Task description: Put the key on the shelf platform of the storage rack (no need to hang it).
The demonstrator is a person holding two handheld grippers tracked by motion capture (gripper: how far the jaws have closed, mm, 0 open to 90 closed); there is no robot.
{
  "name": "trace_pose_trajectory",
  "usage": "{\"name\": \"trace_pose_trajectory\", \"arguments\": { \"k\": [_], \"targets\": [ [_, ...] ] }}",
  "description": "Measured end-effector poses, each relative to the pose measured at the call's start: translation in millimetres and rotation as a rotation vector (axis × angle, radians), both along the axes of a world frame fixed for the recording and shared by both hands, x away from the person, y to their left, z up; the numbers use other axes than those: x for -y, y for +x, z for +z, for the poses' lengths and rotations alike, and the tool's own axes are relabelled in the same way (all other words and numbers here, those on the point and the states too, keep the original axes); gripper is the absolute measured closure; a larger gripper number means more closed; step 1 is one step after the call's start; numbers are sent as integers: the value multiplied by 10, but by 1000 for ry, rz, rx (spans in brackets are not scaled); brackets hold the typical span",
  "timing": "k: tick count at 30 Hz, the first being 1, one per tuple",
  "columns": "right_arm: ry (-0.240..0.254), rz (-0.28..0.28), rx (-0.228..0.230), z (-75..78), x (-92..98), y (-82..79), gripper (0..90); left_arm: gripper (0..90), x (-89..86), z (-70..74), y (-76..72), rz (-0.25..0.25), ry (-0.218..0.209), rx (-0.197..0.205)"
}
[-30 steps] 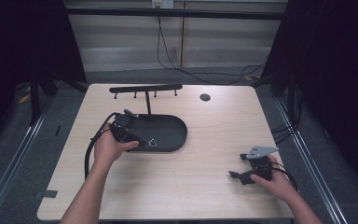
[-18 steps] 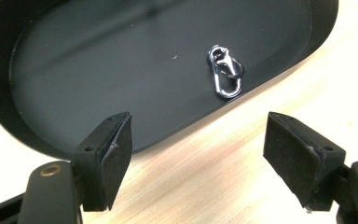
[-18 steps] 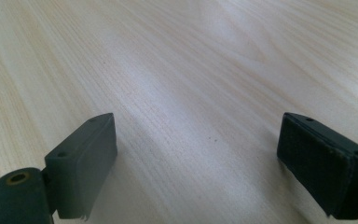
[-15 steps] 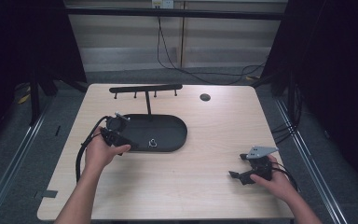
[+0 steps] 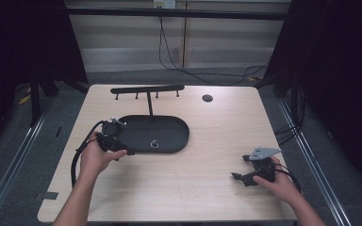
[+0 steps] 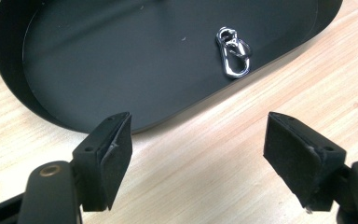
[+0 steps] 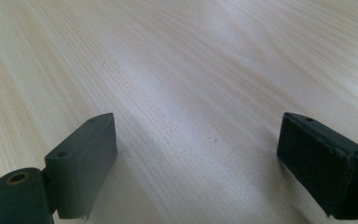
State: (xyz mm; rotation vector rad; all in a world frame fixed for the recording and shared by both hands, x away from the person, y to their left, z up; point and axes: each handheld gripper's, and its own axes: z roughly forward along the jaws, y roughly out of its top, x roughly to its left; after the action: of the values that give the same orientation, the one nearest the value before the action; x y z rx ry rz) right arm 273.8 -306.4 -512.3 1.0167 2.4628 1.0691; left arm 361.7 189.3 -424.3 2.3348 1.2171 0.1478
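On the table I count one black oval tray, and one small silver clasp lying in it. One black rack with four short pegs stands at the far edge. One dark round disc sits toward the far right corner. Two handheld grippers: left gripper, right gripper.

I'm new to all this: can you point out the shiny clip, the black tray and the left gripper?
shiny clip [image 6: 233, 57], left gripper view, on its metal loop.
black tray [image 5: 179, 129], high view, on its bare floor.
left gripper [image 6: 198, 161], left gripper view, midway between its open jaws.
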Motion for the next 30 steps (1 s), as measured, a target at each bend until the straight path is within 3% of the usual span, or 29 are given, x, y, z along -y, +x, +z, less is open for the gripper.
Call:
{"name": "trace_pose_trajectory", "arguments": {
  "k": [30],
  "targets": [
    [0,0,0,0,0,0,115,234,-295,-314,-230,22,-3,-10]
  ]
}}
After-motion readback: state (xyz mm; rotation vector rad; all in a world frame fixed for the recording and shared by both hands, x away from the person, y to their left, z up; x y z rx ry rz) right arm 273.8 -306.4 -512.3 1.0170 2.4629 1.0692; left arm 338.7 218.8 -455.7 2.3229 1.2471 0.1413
